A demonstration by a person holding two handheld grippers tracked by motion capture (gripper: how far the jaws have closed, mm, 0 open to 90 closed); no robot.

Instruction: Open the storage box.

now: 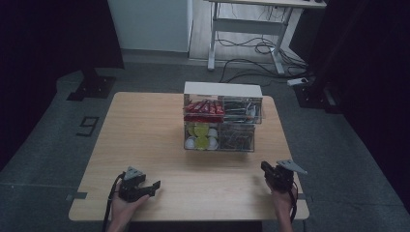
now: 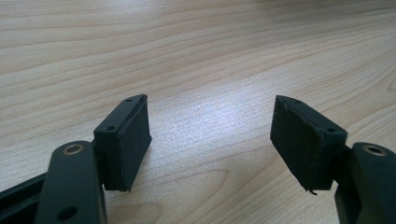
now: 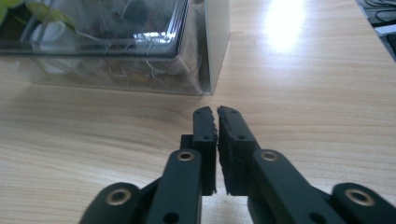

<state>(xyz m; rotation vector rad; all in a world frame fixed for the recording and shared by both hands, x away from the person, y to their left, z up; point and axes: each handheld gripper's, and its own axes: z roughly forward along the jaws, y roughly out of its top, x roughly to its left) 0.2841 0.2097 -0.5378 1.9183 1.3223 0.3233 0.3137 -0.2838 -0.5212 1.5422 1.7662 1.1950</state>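
A: Where is the organizer?

B: It stands on the table, a little behind the middle and toward the right. It is a clear box with two levels. The upper left part holds red packets, the lower left part holds round yellow-green and white things. The right parts hold dark thin things; I cannot tell what they are.

A: Does a gripper touch it?

B: No. Both are at the near edge of the table, well apart from the box.

A: How is the right gripper?

B: It is clenched, the two pads are pressed together and nothing is between them. In the right gripper view it points toward the near right corner of the organizer, with bare wood between. In the high view the right gripper is at the near right of the table, held by a hand.

A: And the left gripper?

B: It is released. Its jaws stand wide apart over bare wood, and they hold nothing. In the high view the left gripper is at the near left, and its jaws point to the right.
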